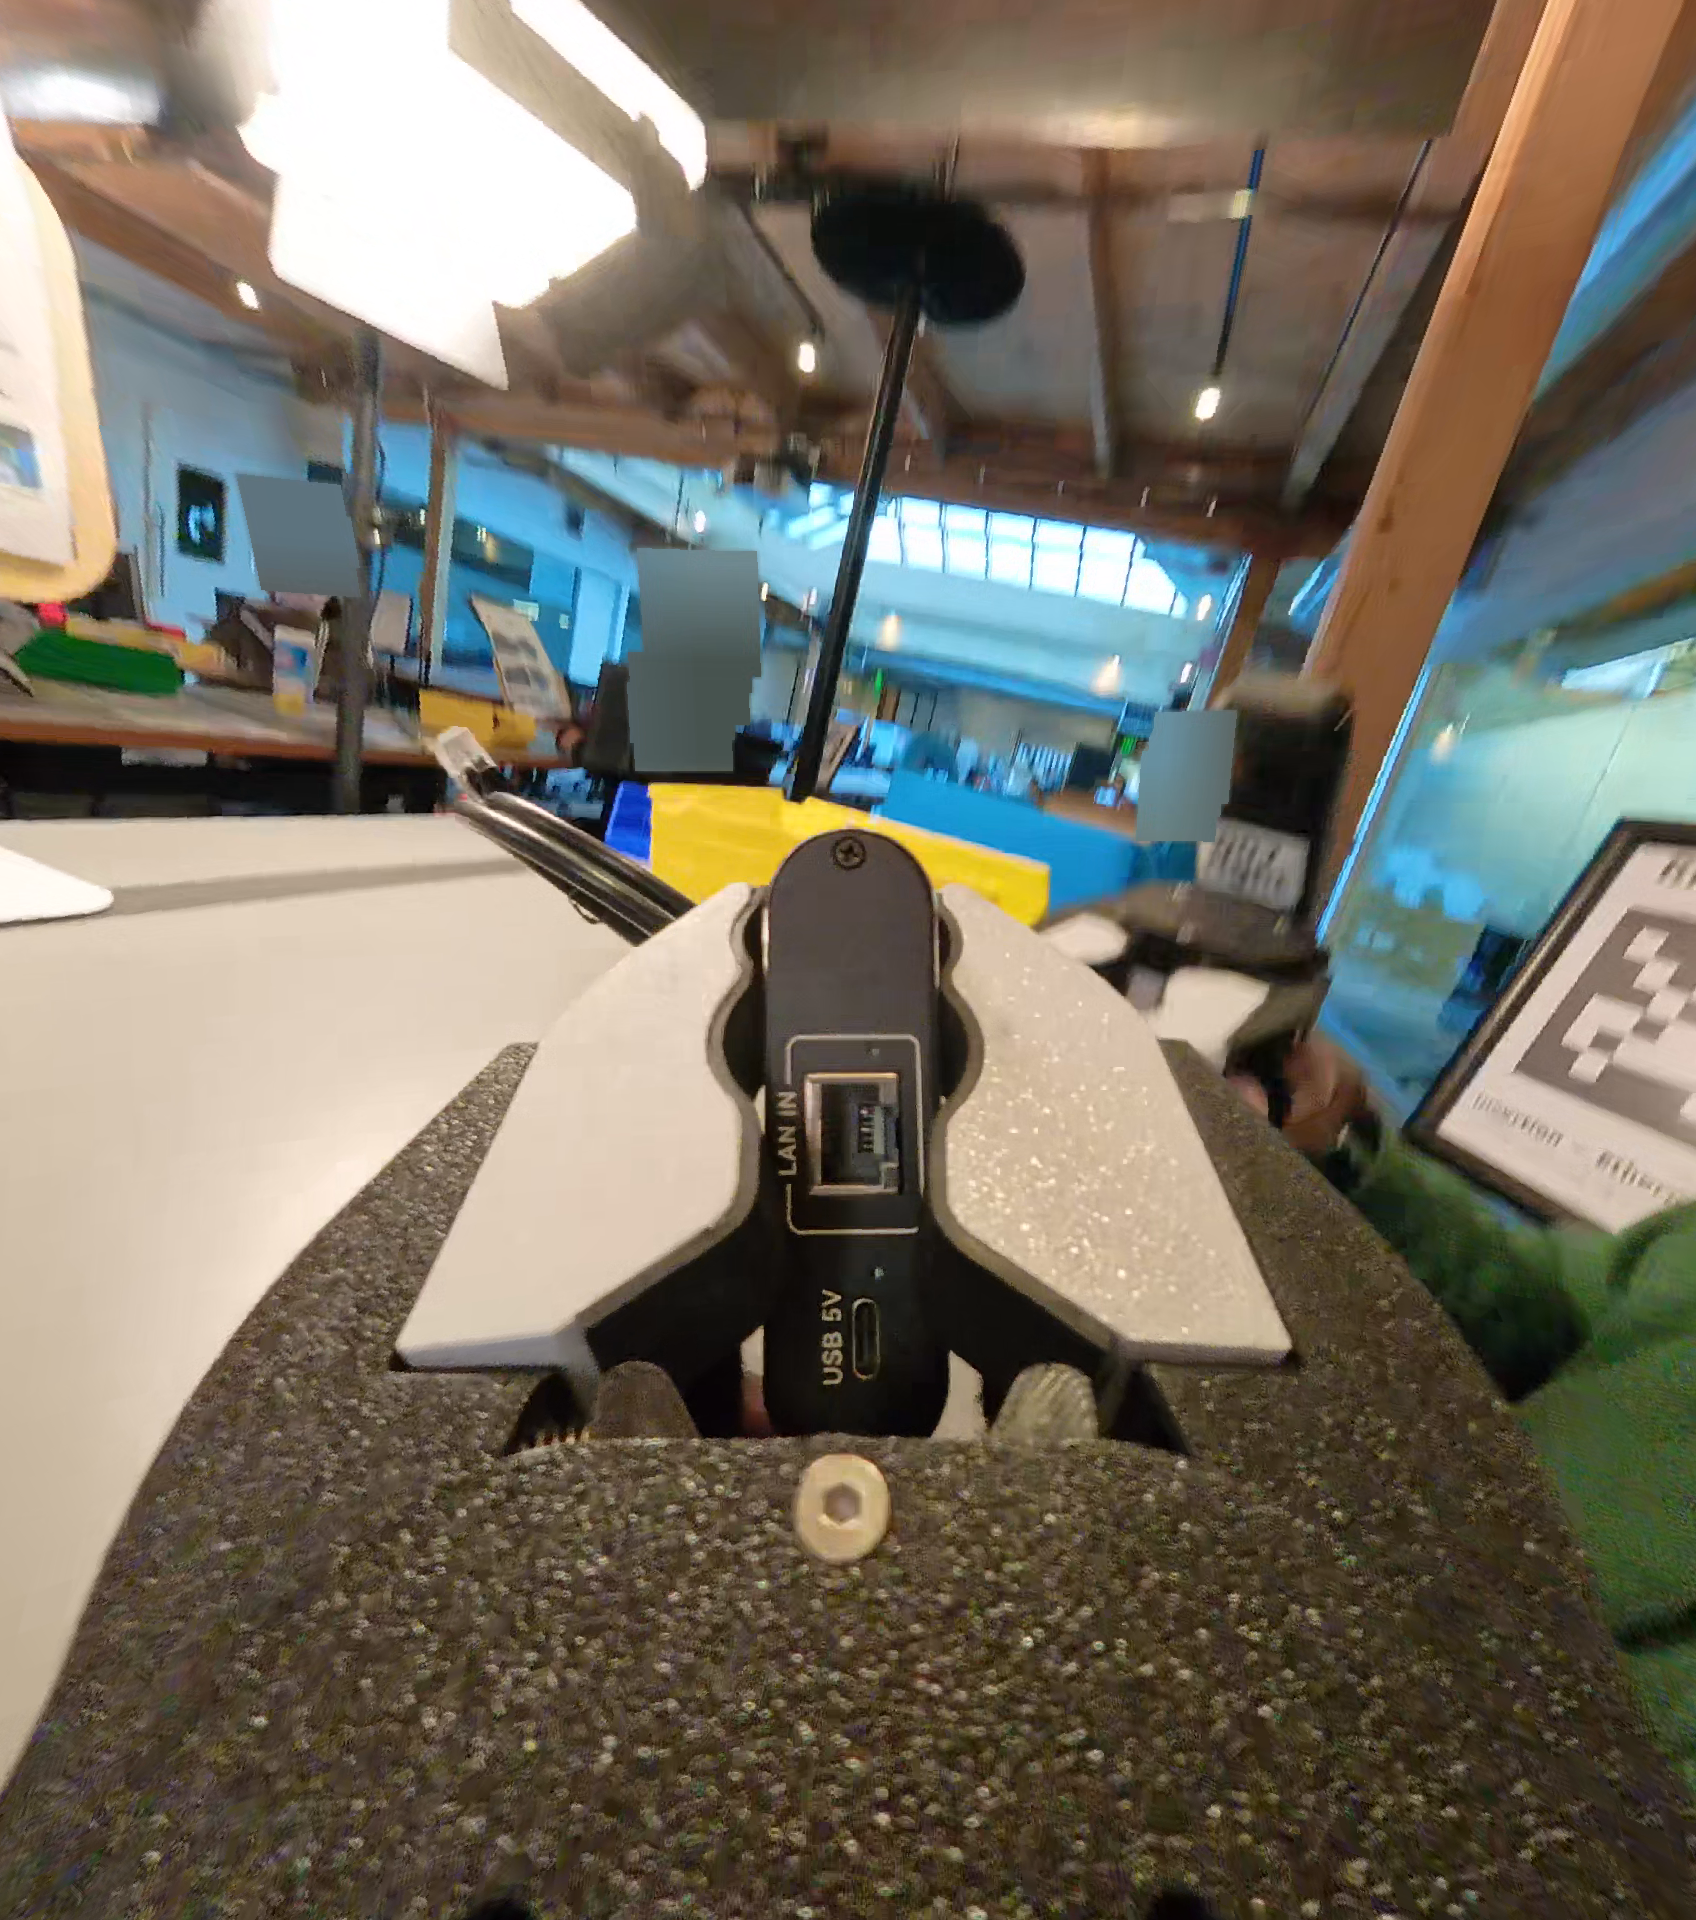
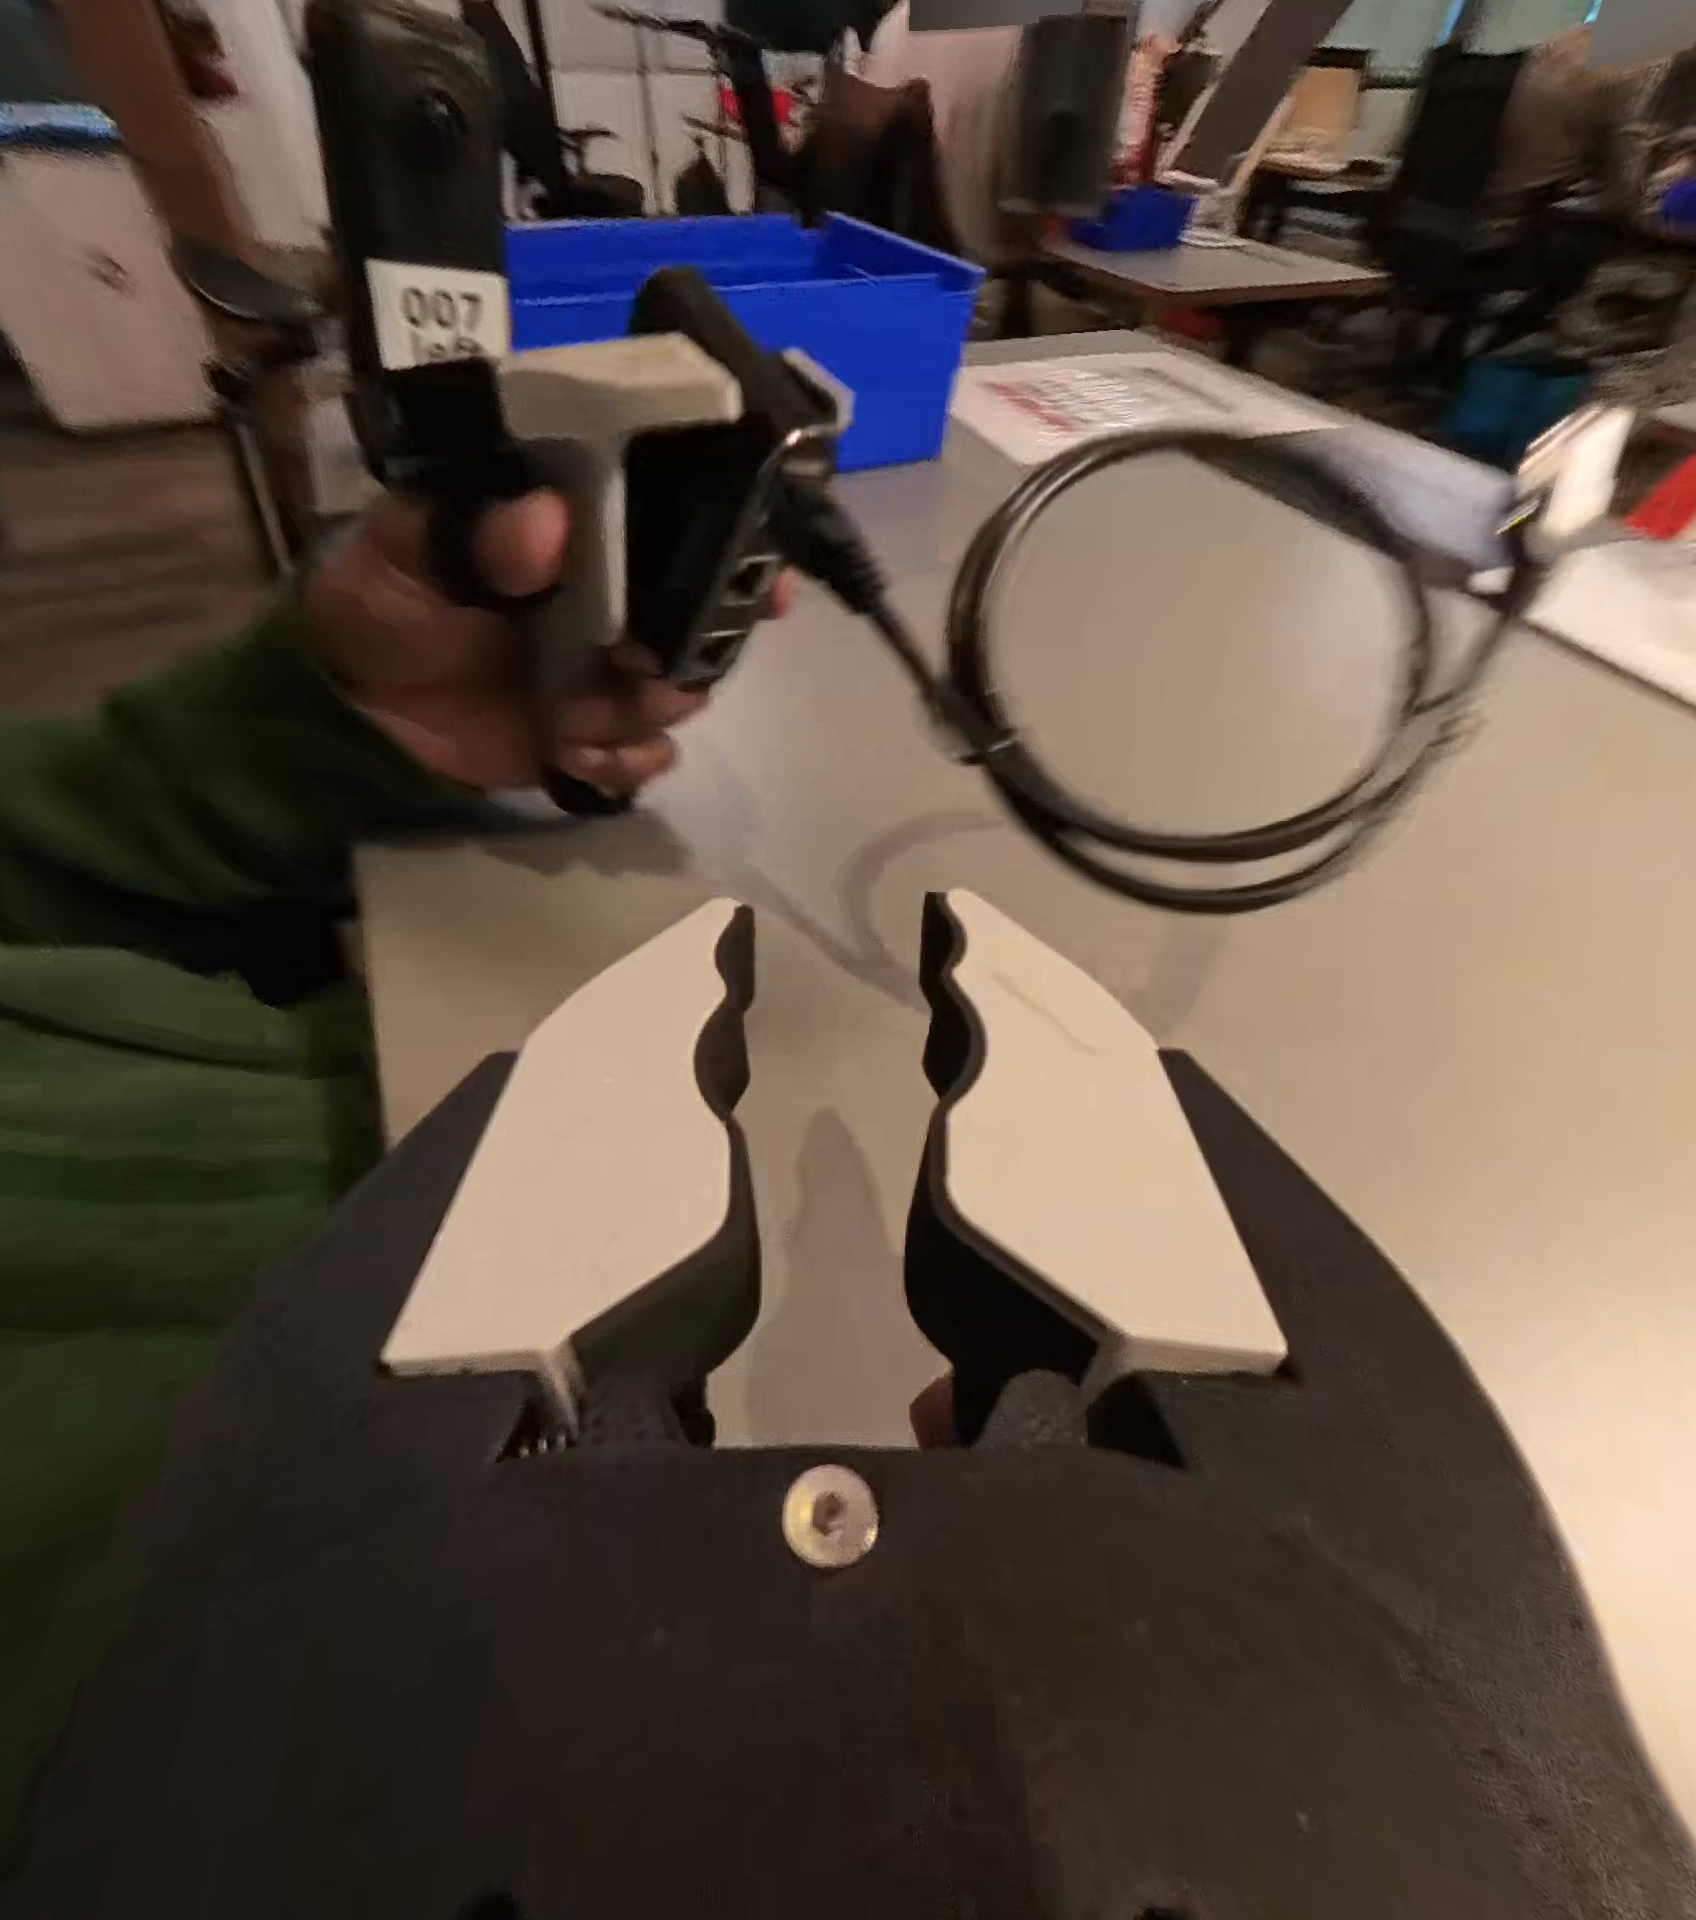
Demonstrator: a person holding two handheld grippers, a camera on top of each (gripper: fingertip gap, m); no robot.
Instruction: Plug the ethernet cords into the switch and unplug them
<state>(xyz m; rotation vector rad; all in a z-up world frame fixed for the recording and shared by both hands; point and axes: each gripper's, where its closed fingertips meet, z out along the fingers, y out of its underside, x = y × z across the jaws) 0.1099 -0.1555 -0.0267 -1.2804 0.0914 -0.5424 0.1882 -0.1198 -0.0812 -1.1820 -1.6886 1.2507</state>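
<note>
1. holding the switch (image 1: 849,1101) pinched in my left tongs (image 1: 849,935), lifted over the tabletop (image 2: 1343,1143).
2. right tongs (image 2: 836,914) spread, empty.
3. coiled ethernet cord (image 2: 1208,665) dangles right of the switch; light, floppy, so i'd grip its stiff plug.

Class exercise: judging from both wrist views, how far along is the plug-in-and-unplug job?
Done: the left tongs are shut on the small black switch. In hand: a coiled black ethernet cord hangs from the switch's far end, apparently plugged in. Left: the facing port is empty, the right tongs are open and empty; unplugging remains.
</note>
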